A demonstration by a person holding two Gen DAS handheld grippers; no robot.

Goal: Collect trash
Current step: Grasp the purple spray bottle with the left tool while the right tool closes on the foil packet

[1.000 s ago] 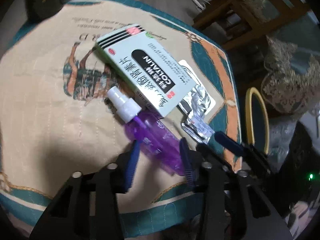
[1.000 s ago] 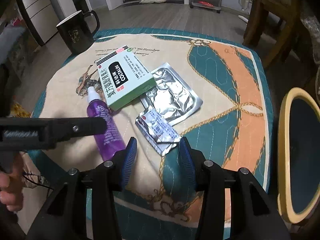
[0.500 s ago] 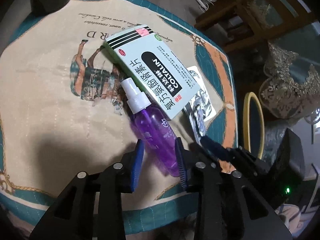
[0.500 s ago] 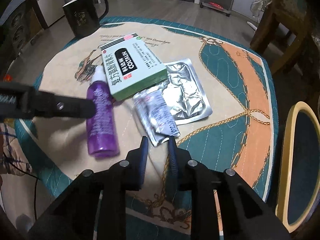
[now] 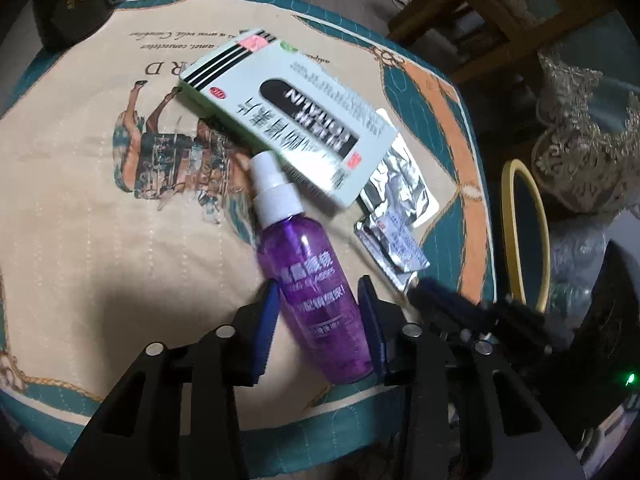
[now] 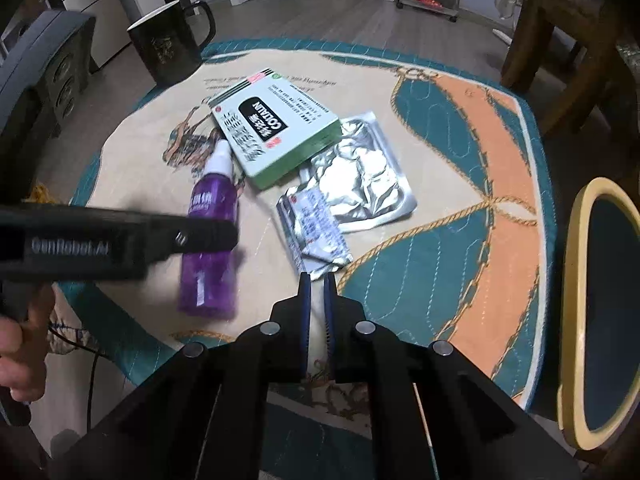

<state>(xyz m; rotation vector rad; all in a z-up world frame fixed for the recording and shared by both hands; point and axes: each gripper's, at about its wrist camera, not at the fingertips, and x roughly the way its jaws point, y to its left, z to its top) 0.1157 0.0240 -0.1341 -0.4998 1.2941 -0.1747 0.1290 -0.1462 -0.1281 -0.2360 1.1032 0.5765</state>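
A purple spray bottle (image 5: 310,280) with a white cap lies on the round cloth-covered table (image 5: 72,208); it also shows in the right wrist view (image 6: 210,240). My left gripper (image 5: 318,300) is shut on the bottle's body. A white-green medicine box (image 5: 288,116) (image 6: 272,128) lies beyond it. A small printed foil sachet (image 6: 316,228) (image 5: 394,246) lies beside a larger silver foil pack (image 6: 360,176). My right gripper (image 6: 319,280) has its jaws nearly together on the sachet's near corner.
A black mug (image 6: 166,44) stands at the table's far left edge. A yellow-rimmed bin (image 6: 600,300) stands to the right of the table. Wooden chair legs (image 6: 552,40) are at the far right. My left gripper's body (image 6: 120,240) crosses the right wrist view.
My left gripper has narrowed and closed around the purple bottle. My right gripper has closed from wide open to nearly together at the sachet's corner.
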